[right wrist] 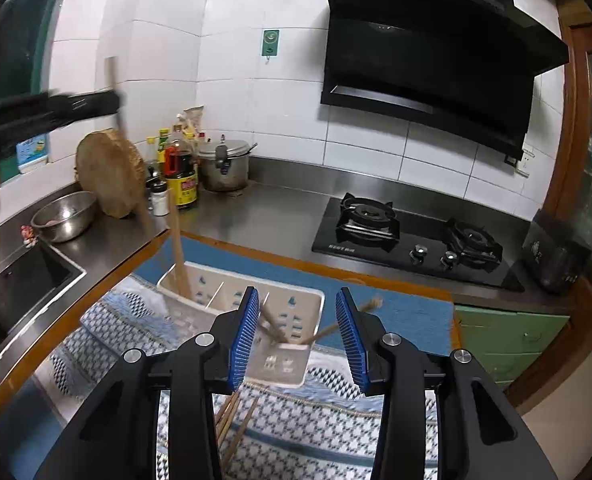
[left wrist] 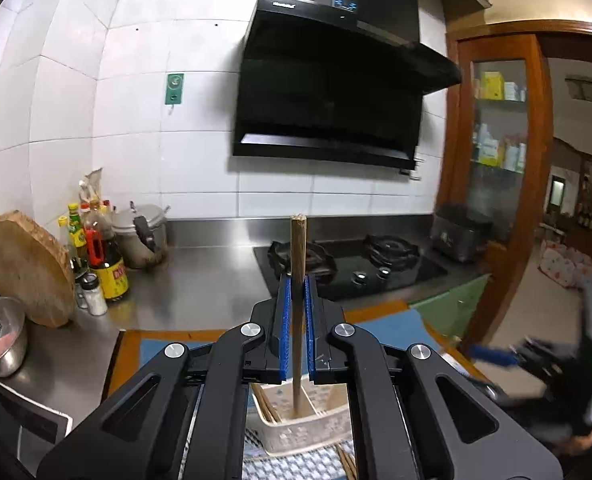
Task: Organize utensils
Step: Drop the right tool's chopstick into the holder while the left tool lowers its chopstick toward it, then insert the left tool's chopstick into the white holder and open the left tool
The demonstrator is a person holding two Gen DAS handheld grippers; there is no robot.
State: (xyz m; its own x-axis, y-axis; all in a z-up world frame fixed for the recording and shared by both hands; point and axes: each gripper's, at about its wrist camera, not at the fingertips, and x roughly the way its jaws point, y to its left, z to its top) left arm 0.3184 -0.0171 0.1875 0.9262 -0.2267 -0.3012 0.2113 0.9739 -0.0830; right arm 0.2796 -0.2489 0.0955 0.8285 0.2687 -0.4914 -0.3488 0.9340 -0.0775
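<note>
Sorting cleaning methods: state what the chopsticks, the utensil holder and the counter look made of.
Chopstick: likely bamboo or wood, matte tan, with a fibrous, rough-cut end.
Utensil holder: probably plastic, pale cream, smooth, moulded with drain slots and dividers.
Counter: apparently stainless steel, brushed grey, showing soft reflections.

My right gripper (left wrist: 496, 356) is only a blur at the left camera's edge; my own linkage hides the lower utensil basket (left wrist: 308, 420) and loose chopsticks (right wrist: 231, 416).
</note>
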